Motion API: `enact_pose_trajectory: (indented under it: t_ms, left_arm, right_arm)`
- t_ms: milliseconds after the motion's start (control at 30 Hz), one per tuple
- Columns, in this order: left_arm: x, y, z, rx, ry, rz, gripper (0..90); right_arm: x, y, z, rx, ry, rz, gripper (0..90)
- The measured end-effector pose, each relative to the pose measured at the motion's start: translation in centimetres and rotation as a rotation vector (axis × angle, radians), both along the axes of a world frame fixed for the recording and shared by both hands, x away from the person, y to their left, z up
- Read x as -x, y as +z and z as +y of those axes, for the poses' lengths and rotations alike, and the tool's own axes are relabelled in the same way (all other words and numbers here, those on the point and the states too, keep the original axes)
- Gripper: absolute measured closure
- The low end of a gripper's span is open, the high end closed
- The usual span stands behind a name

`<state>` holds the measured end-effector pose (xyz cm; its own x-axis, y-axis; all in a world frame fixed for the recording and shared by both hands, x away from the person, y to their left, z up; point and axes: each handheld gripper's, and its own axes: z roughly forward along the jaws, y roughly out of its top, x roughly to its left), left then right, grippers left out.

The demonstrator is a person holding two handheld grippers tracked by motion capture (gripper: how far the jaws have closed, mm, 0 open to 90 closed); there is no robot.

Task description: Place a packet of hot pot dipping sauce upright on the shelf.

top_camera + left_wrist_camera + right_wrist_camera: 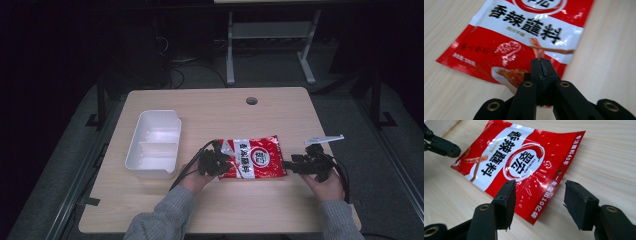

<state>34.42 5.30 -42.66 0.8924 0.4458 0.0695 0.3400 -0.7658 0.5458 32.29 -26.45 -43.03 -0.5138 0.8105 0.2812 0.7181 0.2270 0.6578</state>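
A red and white sauce packet (256, 158) with black printed characters lies flat on the wooden table (210, 110). My left gripper (221, 163) is shut at the packet's left end. In the left gripper view its jaws (541, 63) are pressed together over the edge of the packet (524, 30). My right gripper (294, 165) is at the packet's right end, open. In the right gripper view its jaws (539, 200) stand wide apart on either side of the near corner of the packet (524, 162), not touching it. The left gripper (441, 145) shows at that view's far left.
A white two-compartment plastic tray (150, 171) sits left of the packet, close to my left hand. A round cable hole (251, 100) is near the table's far edge. Table legs and cables stand on the dark floor beyond.
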Motion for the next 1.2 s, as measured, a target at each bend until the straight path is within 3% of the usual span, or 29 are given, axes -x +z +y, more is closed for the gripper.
enact_pose_trajectory:
  t_ms: [33, 200, 600, 900, 1200]
  left_arm:
    - [-0.5, -0.2, -0.3, -0.008, 0.013, 0.010, 89.7]
    - [-1.2, -0.9, -0.7, -0.016, 0.032, 0.036, 89.8]
    - [-1.0, -1.0, -0.9, -0.026, 0.035, 0.024, 89.9]
    - [-1.0, -1.1, -0.8, -0.024, 0.038, 0.026, 89.9]
    - [-1.0, -1.1, -0.8, -0.018, 0.040, 0.031, 90.0]
  right_arm:
    - [-0.5, -0.4, 0.2, 0.004, -0.004, 0.028, 42.6]
    - [-1.2, -1.5, 0.5, 0.030, -0.012, 0.078, 44.1]
    - [-1.4, -2.8, 1.3, 0.024, 0.012, 0.158, 51.3]
    - [-1.3, -2.7, 0.8, -0.010, -0.006, 0.148, 54.7]
    - [-1.4, -2.9, 0.9, -0.004, -0.015, 0.169, 57.3]
